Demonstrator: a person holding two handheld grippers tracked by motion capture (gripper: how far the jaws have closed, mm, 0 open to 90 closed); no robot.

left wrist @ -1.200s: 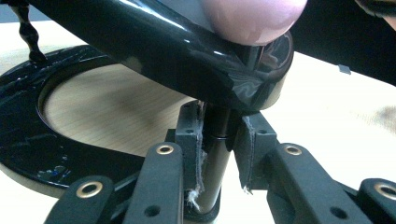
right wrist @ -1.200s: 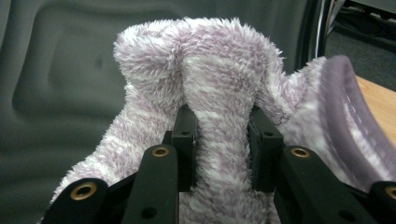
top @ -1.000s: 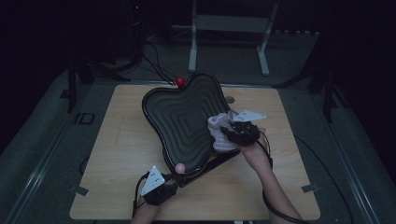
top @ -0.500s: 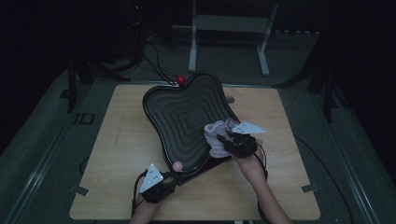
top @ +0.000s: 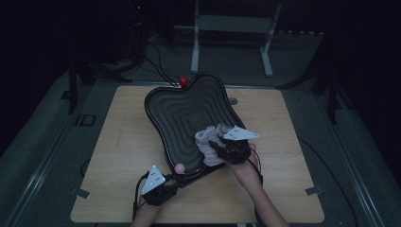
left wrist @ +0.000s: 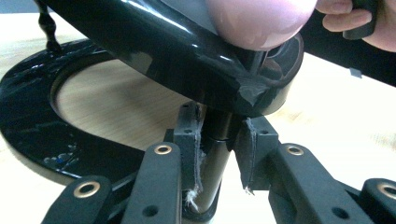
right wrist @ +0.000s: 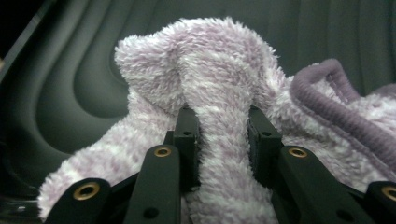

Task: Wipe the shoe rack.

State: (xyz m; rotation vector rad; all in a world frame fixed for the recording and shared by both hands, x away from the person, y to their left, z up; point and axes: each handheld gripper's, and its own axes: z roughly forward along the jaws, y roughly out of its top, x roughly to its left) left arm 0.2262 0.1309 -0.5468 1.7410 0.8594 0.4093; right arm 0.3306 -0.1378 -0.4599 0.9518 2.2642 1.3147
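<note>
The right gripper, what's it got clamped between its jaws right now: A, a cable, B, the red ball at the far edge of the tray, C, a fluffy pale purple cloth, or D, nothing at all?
C: in the right gripper view the right gripper pinches a fold of the fluffy cloth between both pads, with the cloth resting on the ridged black tray.
</note>
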